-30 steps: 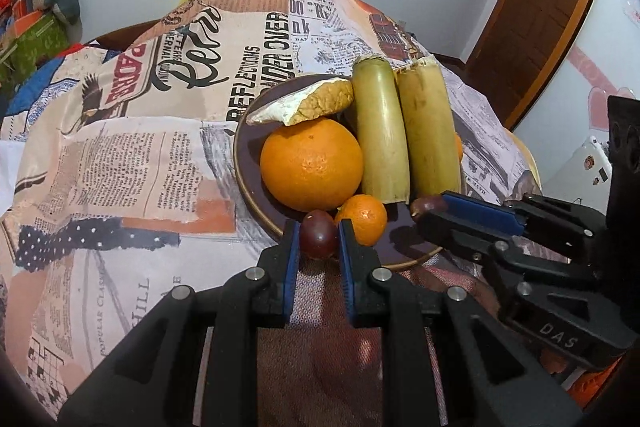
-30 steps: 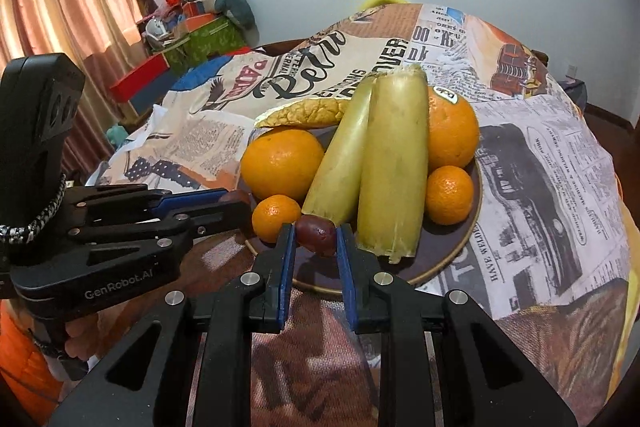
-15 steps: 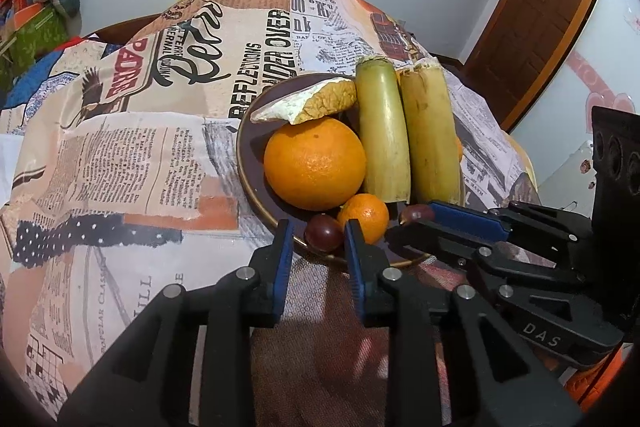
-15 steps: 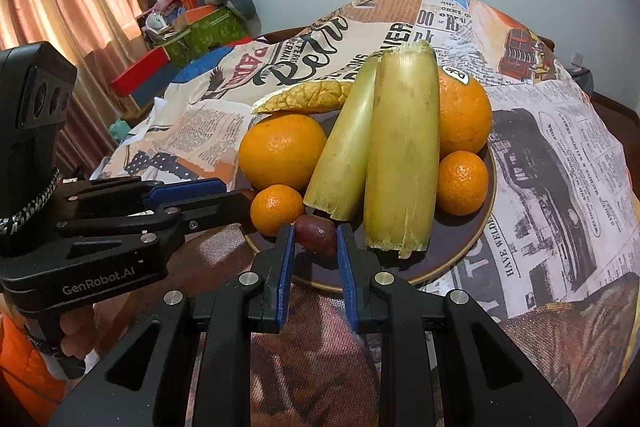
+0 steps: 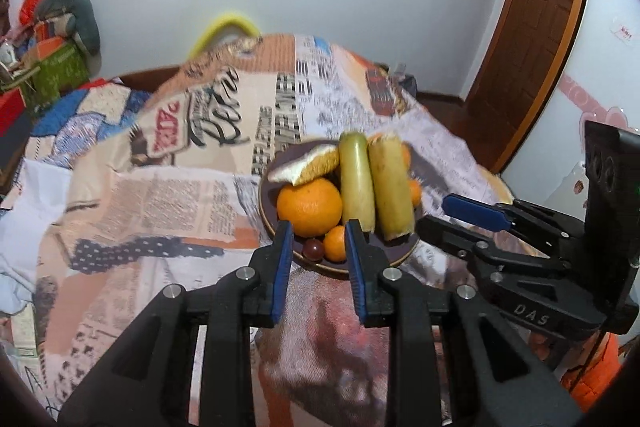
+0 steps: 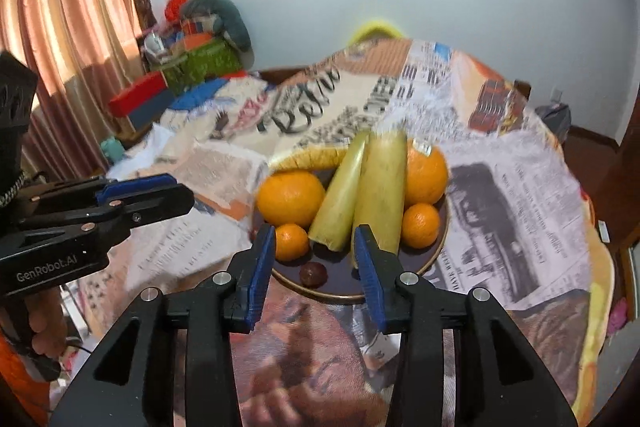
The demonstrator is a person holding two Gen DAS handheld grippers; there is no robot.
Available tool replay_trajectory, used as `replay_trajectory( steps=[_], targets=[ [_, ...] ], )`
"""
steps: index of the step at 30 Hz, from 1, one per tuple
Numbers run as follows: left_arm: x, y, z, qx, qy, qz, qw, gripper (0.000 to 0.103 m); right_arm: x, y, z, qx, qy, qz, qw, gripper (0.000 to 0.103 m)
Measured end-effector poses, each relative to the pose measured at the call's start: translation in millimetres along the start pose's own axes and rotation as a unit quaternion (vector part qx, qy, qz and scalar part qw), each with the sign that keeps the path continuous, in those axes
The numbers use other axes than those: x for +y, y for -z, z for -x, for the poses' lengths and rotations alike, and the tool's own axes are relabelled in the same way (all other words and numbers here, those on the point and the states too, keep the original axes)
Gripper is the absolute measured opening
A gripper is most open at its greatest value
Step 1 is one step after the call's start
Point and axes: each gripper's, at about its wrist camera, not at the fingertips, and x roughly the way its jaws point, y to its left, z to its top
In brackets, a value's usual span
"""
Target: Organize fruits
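Grapes: one dark grape [image 5: 313, 248] lay on the near rim of the brown plate [image 6: 424, 269], free of both tools. Left gripper [image 5: 316, 247] and right gripper [image 6: 314, 259] were spread wide, holding nothing. Plate also held two oranges, two mandarins, two corn cobs [image 6: 378, 187].
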Motion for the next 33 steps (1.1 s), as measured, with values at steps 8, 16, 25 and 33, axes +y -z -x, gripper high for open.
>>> replay_trajectory(
  steps=[8, 16, 25, 33],
  targets=[
    [-25, -9, 89, -0.11, -0.02, -0.006, 0.9937, 0.026, 16, -17, 90, -0.107, 0.008, 0.004, 0.994, 0.037],
    [-62, -6, 177, -0.218, -0.03, -0.038, 0.9748, 0.053, 35, -20, 181, -0.217, 0.022, 0.004, 0.976, 0.047],
    [-82, 5, 212, -0.26, -0.032, -0.058, 0.9632, 0.08, 53, -8, 208, -0.265, 0.051, 0.014, 0.963, 0.081],
    [-80, 12, 218, -0.272, -0.042, -0.042, 0.9605, 0.1, 55, -4, 208, -0.287, 0.086, 0.012, 0.954, 0.102]
  ],
)
